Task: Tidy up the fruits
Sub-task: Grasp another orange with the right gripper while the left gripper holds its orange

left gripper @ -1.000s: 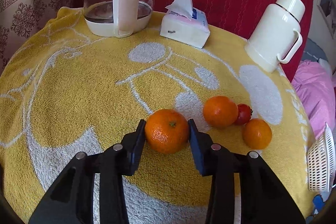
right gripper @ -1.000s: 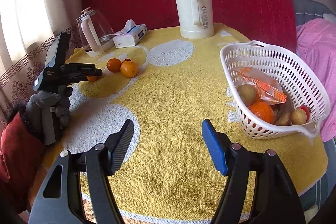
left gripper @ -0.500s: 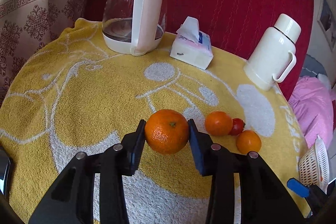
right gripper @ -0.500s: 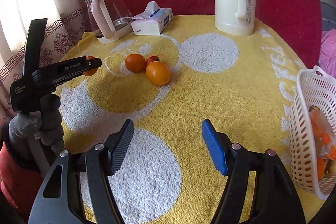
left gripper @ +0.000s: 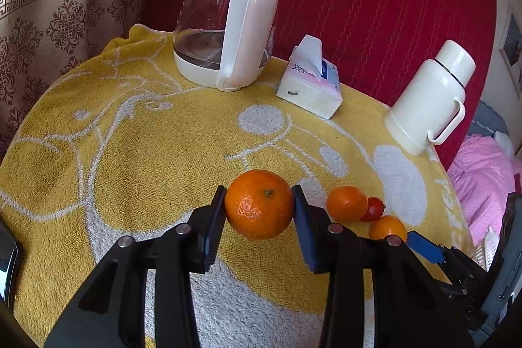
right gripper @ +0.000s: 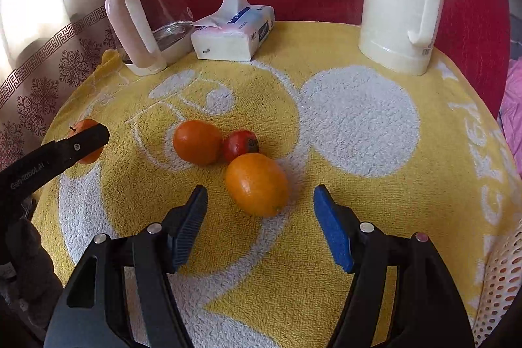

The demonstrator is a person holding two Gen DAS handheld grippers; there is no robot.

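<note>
Orange rind, dimpled: your left claw point(left gripper: 259, 207) is clamped on a round orange mandarin point(left gripper: 258, 204), pads pressing both flanks, fruit held clear of the yellow-and-white terry towel point(left gripper: 130, 152) covering the bench. Lower centre of the left wrist view.

Your right claw point(right gripper: 261, 206) stands apart, nothing between the pads. It points at a smooth oval orange fruit point(right gripper: 256, 183) just ahead of the tips, centre of the right wrist view. Touching behind it: a small red tomato-like fruit point(right gripper: 239, 144) and a second round orange fruit point(right gripper: 196, 142).

White perforated plastic basket point(right gripper: 499, 282) shows only at the lower right edge.

Risks, as I judge them:
- Closing off-centre on the oval fruit could squirt it sideways on the towel pile.
- Pushing in may nudge the red fruit and roll the cluster.
- Both claws sit near each other; crossing paths toward the basket could knock the mandarin loose.
</note>
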